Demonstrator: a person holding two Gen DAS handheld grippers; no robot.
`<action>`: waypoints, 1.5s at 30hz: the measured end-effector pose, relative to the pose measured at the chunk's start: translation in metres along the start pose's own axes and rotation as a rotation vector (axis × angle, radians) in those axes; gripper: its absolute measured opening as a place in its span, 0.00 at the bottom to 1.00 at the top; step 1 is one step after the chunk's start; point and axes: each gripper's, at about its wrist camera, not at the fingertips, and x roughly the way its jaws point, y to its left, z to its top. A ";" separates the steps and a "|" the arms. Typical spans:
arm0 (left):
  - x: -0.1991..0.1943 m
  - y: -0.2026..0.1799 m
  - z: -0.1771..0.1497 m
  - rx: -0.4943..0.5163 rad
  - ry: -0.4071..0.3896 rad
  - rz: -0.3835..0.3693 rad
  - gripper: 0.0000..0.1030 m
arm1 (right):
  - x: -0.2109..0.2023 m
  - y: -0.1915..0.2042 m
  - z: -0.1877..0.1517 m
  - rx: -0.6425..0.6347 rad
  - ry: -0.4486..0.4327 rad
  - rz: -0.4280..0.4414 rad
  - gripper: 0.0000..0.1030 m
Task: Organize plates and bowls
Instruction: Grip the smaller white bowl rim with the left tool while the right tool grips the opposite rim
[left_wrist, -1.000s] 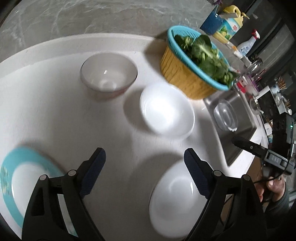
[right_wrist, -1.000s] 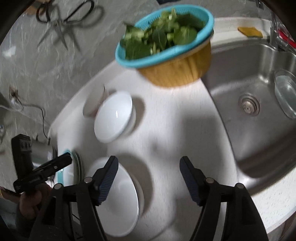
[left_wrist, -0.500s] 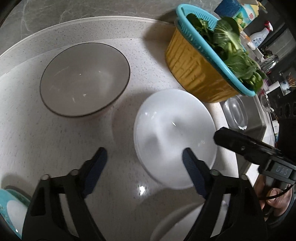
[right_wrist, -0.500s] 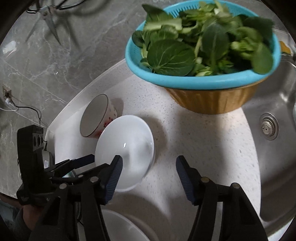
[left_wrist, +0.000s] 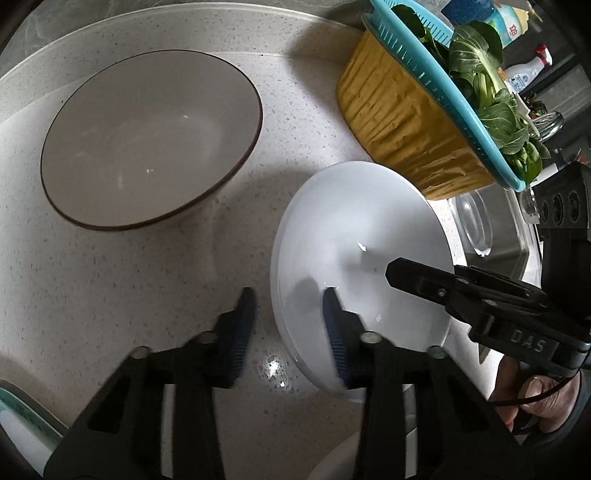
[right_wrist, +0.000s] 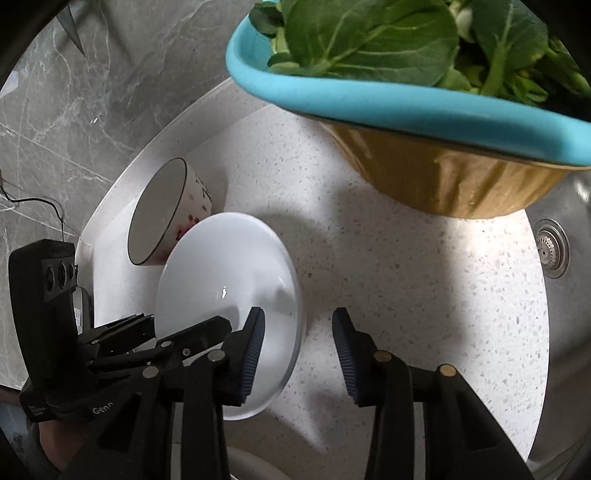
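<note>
Left wrist view.
- Left tool (left_wrist: 288, 314): jaws closing, one finger outside the rim of the white bowl (left_wrist: 362, 273), the other inside it. The rim sits between the pads with a gap showing on each side, so not yet clamped. Straddling the wall is likely meant for a rim pinch to lift.
- White bowl: upright on the speckled bench (left_wrist: 129, 295), just beside the yellow basket (left_wrist: 406, 125) with its blue colander of greens.
- Brown-rimmed bowl (left_wrist: 147, 136): upright, empty, apart from the white bowl, towards the bench's back edge.
- Right tool, seen from the side (left_wrist: 424, 277): reaches over the opposite rim of the same bowl, a hand (left_wrist: 535, 398) behind it.
- Plate with teal border (left_wrist: 22, 406): only a sliver shows at the lower left edge.
- Another white dish (left_wrist: 340, 461), partly hidden below the tools.

Right wrist view.
- Right tool (right_wrist: 298, 321): jaws closing, also astride the white bowl's (right_wrist: 229, 273) rim, pads not yet pressing. Two opposing holds would keep a smooth bowl level.
- Patterned side of the brown-rimmed bowl (right_wrist: 166, 218): close behind the white one; contact unclear.
- Sink (right_wrist: 554, 251): drain visible at right.
</note>
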 end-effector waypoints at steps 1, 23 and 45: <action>0.002 0.000 -0.001 0.002 -0.001 0.003 0.27 | 0.001 0.001 0.001 -0.003 0.003 -0.011 0.29; -0.067 -0.028 -0.027 0.061 -0.044 -0.005 0.11 | -0.050 0.018 -0.001 -0.037 -0.035 -0.002 0.09; -0.079 -0.055 -0.165 0.188 0.117 0.033 0.13 | -0.069 0.031 -0.127 -0.010 0.090 -0.009 0.09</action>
